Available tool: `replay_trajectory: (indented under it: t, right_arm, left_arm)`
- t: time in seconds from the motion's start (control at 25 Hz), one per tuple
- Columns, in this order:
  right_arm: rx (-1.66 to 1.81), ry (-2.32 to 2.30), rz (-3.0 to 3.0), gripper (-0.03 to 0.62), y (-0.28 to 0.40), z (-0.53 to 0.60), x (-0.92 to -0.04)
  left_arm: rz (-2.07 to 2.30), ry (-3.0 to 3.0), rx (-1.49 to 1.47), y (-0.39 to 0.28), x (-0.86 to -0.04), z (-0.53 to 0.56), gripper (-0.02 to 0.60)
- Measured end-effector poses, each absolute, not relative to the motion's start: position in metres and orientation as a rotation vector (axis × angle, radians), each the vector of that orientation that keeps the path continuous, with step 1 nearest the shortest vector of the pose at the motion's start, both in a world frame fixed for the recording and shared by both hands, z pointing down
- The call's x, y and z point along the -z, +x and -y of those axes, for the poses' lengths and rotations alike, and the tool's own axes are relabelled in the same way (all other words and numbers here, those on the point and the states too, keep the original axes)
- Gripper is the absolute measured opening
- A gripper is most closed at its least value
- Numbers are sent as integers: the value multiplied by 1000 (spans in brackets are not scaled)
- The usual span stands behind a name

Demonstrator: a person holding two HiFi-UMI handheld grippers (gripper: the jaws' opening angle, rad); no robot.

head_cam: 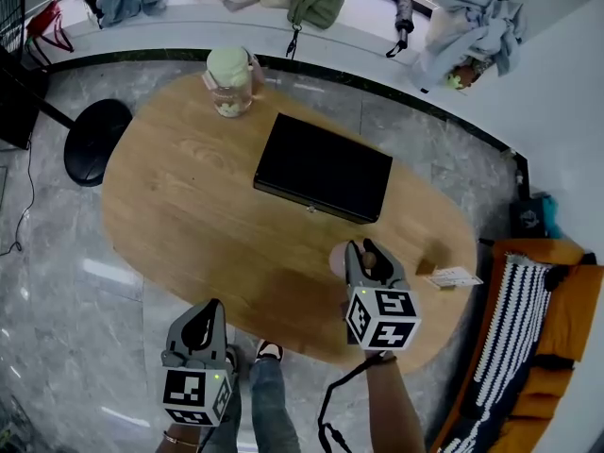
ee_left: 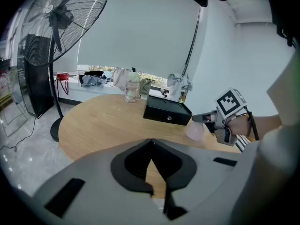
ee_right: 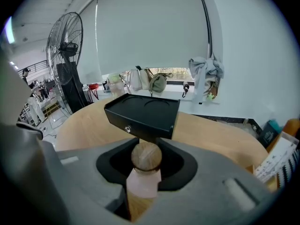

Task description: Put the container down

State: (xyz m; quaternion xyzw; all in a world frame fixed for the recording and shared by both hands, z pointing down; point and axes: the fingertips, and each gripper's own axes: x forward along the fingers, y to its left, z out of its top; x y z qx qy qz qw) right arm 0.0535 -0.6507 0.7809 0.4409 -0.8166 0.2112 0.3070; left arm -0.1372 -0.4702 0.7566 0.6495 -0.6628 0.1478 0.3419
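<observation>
The container (ee_right: 142,182) is a small pale pink pot with a round wooden knob (ee_right: 146,156) on its lid. My right gripper (ee_right: 146,165) is shut on it, at the near right part of the oval wooden table (head_cam: 189,215). In the head view the right gripper (head_cam: 366,260) covers most of the container (head_cam: 337,260). In the left gripper view the container (ee_left: 196,131) sits low at the table top; I cannot tell whether it touches. My left gripper (head_cam: 206,317) hangs off the table's near edge, its tips (ee_left: 151,143) together with nothing in them.
A flat black box (head_cam: 323,168) lies at the table's middle, just beyond the container. A glass jar with a pale green lid (head_cam: 229,81) stands at the far edge. A paper card (head_cam: 451,276) lies right of my right gripper. A fan base (head_cam: 97,140) stands left; an orange seat (head_cam: 528,328) right.
</observation>
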Motion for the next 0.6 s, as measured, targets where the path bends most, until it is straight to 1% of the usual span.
replay_trajectory:
  t: [0.6]
  right_arm:
    - [-584,1177,2146,115,56,648,-793]
  left_arm:
    - [1702,1698,-392,-138,-762,467,-3]
